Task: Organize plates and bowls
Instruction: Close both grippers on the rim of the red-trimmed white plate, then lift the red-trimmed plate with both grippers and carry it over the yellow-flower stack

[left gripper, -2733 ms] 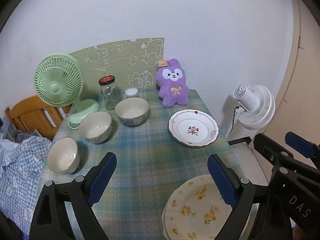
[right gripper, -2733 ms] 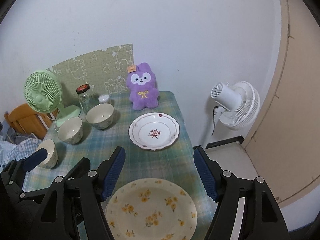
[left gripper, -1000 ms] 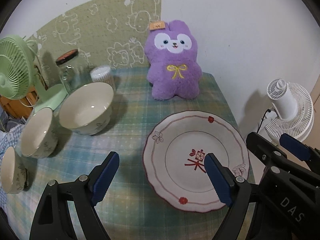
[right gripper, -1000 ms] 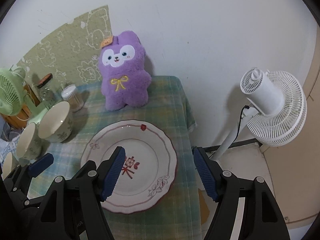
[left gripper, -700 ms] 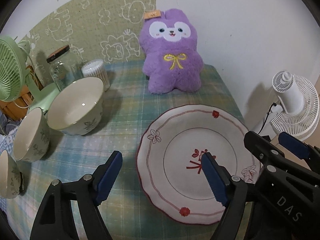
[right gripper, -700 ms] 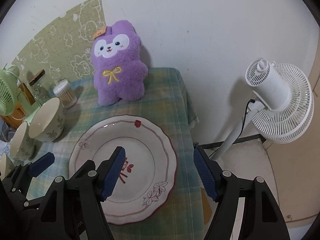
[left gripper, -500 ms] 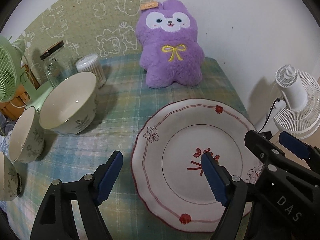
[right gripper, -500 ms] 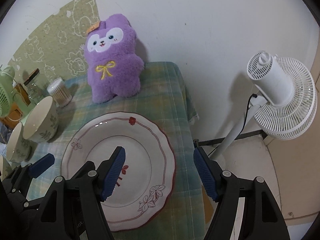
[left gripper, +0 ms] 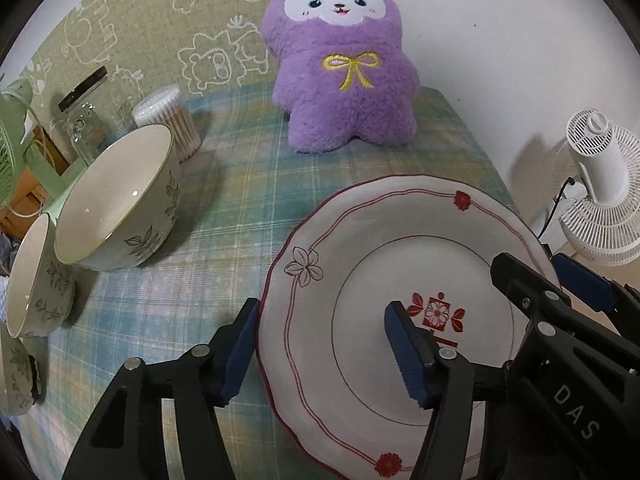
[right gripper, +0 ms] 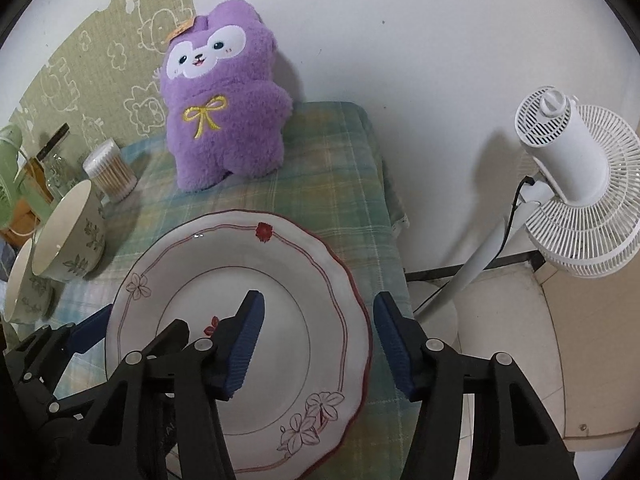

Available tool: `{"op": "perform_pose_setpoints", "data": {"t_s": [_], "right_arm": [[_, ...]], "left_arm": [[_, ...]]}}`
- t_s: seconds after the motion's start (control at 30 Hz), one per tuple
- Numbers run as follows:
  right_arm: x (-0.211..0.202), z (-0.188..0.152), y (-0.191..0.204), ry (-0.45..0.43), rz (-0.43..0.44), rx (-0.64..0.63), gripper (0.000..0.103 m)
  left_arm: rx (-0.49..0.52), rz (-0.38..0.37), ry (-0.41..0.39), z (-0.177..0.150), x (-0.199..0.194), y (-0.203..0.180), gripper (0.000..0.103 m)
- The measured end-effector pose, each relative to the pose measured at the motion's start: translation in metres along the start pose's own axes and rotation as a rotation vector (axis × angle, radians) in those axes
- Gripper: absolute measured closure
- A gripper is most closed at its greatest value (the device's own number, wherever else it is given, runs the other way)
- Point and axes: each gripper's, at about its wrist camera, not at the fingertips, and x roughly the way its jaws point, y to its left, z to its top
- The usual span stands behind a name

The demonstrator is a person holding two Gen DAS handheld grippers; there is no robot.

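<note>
A white plate (left gripper: 360,248) with red trim and a red flower mark lies on the plaid tablecloth (left gripper: 248,184). My left gripper (left gripper: 320,352) straddles the plate's left rim, one pad outside the edge and one over the well. Its jaws are closing but the pads are not pressing. My right gripper (right gripper: 320,344) straddles the right rim of the plate (right gripper: 240,264), its jaws also closing with the pads still apart from it. Three leaf-patterned bowls stand in a row to the left: the nearest bowl (left gripper: 116,204), a second bowl (left gripper: 36,276) and a third bowl (left gripper: 16,376).
A purple plush toy (left gripper: 344,60) sits behind the plate against the wall. A cotton-swab tub (left gripper: 168,116), a glass jar (left gripper: 84,120) and a green fan (left gripper: 16,152) stand at the back left. A white fan (right gripper: 568,184) stands on the floor past the table's right edge.
Both grippers have come down and forward onto the red-trimmed plate. Their jaws have narrowed, and the plate's left and right rims now lie between the fingers.
</note>
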Motion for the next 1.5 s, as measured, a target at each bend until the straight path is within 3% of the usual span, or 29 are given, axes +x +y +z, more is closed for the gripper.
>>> {"op": "perform_pose_setpoints", "data": {"t_s": [0.33,0.87,1.1,1.27,1.5], "right_arm": [[0.014,-0.002,0.003,0.037,-0.026,-0.018,0.05],[0.019,-0.002,0.004,0.05,-0.055,-0.023,0.053],[0.015,-0.002,0.004,0.06,-0.067,-0.027,0.06],[0.009,-0.004,0.004,0.064,-0.072,-0.026,0.062],[-0.001,-0.005,0.005,0.055,-0.081,-0.034,0.063]], "left_arm": [[-0.032,-0.028,0.002,0.003,0.008,0.012,0.055],[0.044,-0.044,-0.032,0.001,0.009,0.012,0.054],[0.017,-0.056,-0.013,0.003,0.009,0.016,0.059],[0.028,-0.027,-0.021,0.0,0.003,0.014,0.063],[0.023,-0.046,-0.02,-0.002,-0.004,0.016,0.063]]}}
